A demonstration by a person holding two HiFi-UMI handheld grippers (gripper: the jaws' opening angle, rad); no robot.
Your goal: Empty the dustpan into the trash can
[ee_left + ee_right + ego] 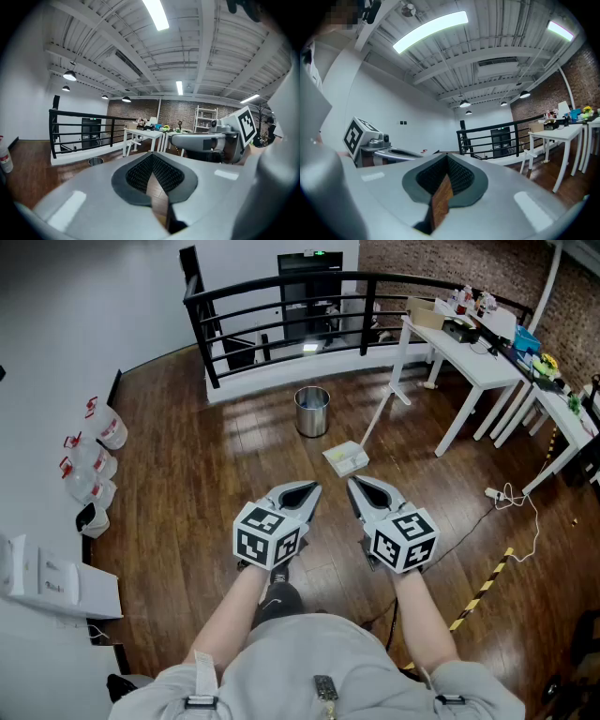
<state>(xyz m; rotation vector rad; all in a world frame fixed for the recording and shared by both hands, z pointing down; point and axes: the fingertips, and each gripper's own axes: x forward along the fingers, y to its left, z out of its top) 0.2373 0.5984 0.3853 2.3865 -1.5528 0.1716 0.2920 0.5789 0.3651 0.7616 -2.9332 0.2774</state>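
A round metal trash can stands on the wooden floor a few steps ahead; it also shows small in the left gripper view as the trash can. Just nearer lies a pale dustpan, its long white handle slanting up toward the table leg. I hold both grippers side by side at waist height, well short of the dustpan. My left gripper is shut with nothing in it. My right gripper is shut and empty too.
A black railing runs behind the trash can. White tables loaded with clutter stand at the right. Large water bottles line the left wall. A cable and power strip and striped floor tape lie to the right.
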